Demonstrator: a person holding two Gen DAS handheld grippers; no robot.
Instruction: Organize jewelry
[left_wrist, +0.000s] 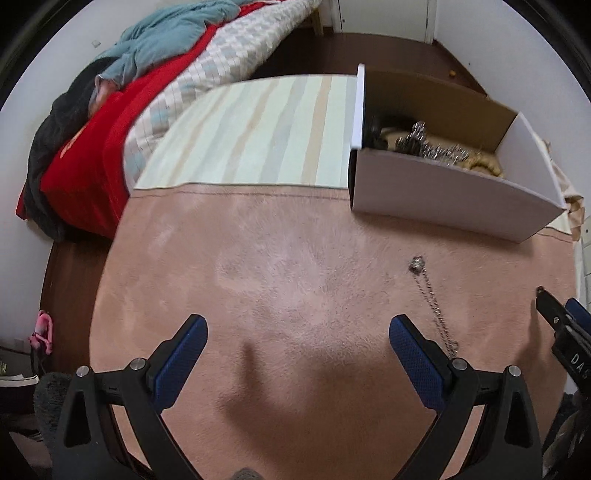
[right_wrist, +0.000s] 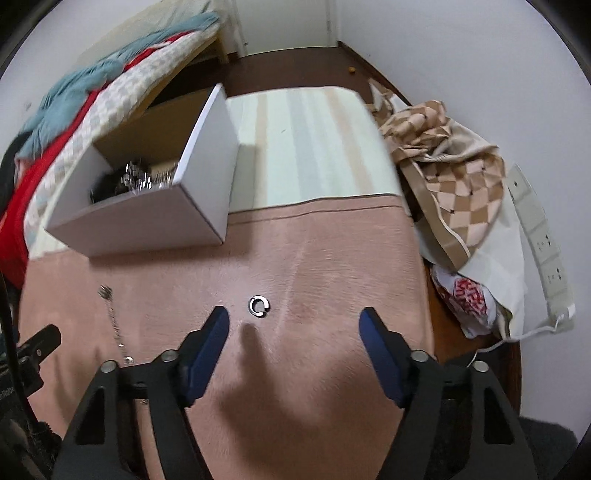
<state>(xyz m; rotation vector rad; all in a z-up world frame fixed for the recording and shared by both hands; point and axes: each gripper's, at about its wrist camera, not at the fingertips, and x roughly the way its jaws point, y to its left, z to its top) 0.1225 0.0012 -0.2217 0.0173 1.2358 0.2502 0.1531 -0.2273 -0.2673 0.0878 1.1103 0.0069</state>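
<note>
A silver chain necklace (left_wrist: 430, 295) with a pendant lies on the pink mat (left_wrist: 295, 258), just right of my open, empty left gripper (left_wrist: 297, 328). It also shows in the right wrist view (right_wrist: 112, 314) at the left. A small silver open ring (right_wrist: 258, 306) lies on the pink mat (right_wrist: 332, 251) just ahead of my open, empty right gripper (right_wrist: 293, 321), nearer its left finger. A white cardboard box (left_wrist: 450, 192) holding several silver jewelry pieces stands at the mat's far edge; it also shows in the right wrist view (right_wrist: 147, 221).
A striped pale mat (left_wrist: 258, 133) lies beyond the pink one. A bed with red, checked and teal bedding (left_wrist: 147, 92) is on the left. A checked bag and white bag (right_wrist: 454, 184) sit at the right by the wall. The right gripper's finger (left_wrist: 554, 314) shows at the left view's right edge.
</note>
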